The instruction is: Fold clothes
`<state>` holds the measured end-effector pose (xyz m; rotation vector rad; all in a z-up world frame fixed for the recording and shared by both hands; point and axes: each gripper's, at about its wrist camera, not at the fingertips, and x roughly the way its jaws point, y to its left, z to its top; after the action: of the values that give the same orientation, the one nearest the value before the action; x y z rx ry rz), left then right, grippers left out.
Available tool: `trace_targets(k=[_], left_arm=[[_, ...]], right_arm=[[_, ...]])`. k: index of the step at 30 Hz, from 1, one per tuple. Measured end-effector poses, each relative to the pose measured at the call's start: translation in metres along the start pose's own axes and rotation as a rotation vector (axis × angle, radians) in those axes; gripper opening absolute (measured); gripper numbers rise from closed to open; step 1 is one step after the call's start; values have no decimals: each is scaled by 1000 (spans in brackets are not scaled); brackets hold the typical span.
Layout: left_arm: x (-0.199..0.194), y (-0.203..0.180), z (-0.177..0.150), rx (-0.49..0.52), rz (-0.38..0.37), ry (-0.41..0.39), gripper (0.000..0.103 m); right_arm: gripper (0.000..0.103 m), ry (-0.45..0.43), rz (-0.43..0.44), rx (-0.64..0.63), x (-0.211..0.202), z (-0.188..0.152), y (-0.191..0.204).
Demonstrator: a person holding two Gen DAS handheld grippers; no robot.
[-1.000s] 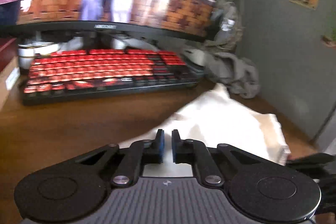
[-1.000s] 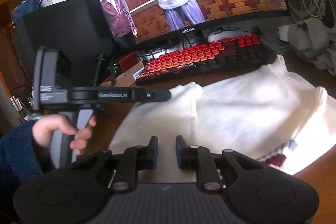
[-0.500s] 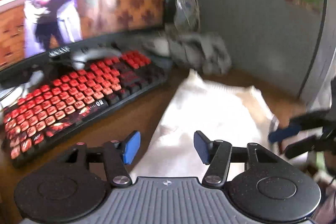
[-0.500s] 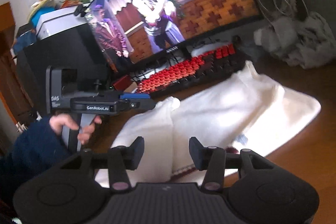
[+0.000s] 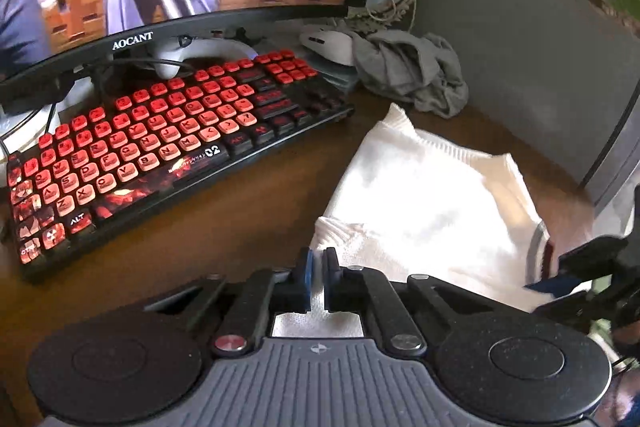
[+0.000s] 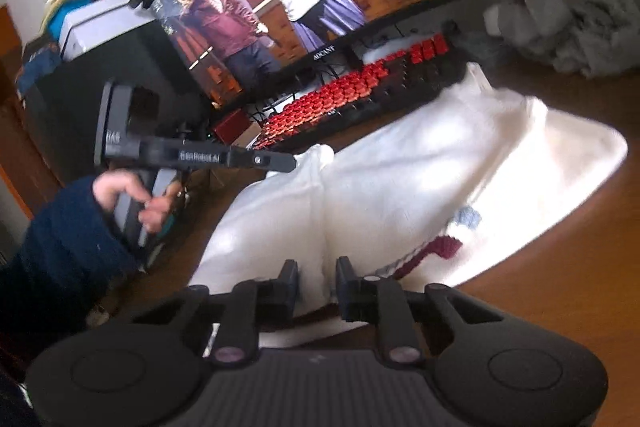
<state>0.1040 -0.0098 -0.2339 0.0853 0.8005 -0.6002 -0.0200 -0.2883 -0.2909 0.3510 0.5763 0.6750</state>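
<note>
Left gripper [image 5: 317,281]: nearest the left wrist camera; its 2 fingers are clenched on a fold of the white knitted garment [image 5: 432,211], with cloth showing in the thin gap between them.
Right gripper [image 6: 317,289]: its 2 fingers stand a little apart with a ridge of the same garment between them; whether they pinch it or only straddle it, I cannot tell.
Garment: lies on the brown wooden surface [image 5: 192,239], just in front of the red-and-black keyboard [image 5: 160,135] and to its right. It is bunched into 2 lobes with a crease between, and 1 layer lies doubled over another. A dark red and grey-blue knitted pattern [image 6: 444,243] shows at its near edge.
Progress: in my judgement partly folded. Layers overlap, but the outline is uneven and no neat flat stack shows. What is left looks like squaring the edges or making 1 more fold.
Behind the keyboard: a curved monitor [image 5: 132,39] playing video.
Right of the keyboard, farther back: a crumpled grey cloth [image 5: 416,71], not folded; whether it belongs to the job I cannot tell.
</note>
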Motion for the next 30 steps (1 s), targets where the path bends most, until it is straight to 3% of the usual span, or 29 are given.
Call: trace_targets(k=[5, 10, 16, 19, 25, 27, 28, 30], left_arm=[[4, 6, 0, -24, 14, -15, 11], [-17, -12, -1, -7, 23, -79, 16], [-41, -34, -2, 13, 35, -156, 17], [-50, -48, -8, 24, 31, -178, 17], [-33, -52, -45, -45, 36, -139, 17], [-34, -45, -52, -73, 34, -170, 12], [-35, -41, -56, -87, 33, -185, 4], [-33, -35, -58, -98, 36, -201, 3]], right_arm=[[13, 27, -35, -21, 3, -2, 4], [13, 29, -49, -8, -3, -1, 6], [15, -103, -35, -83, -19, 8, 28], [15, -109, -9, -98, -6, 10, 36], [14, -6, -10, -79, 25, -3, 31], [10, -9, -6, -64, 23, -3, 25], [10, -9, -4, -54, 22, -4, 24], [9, -8, 1, -33, 20, -5, 20]])
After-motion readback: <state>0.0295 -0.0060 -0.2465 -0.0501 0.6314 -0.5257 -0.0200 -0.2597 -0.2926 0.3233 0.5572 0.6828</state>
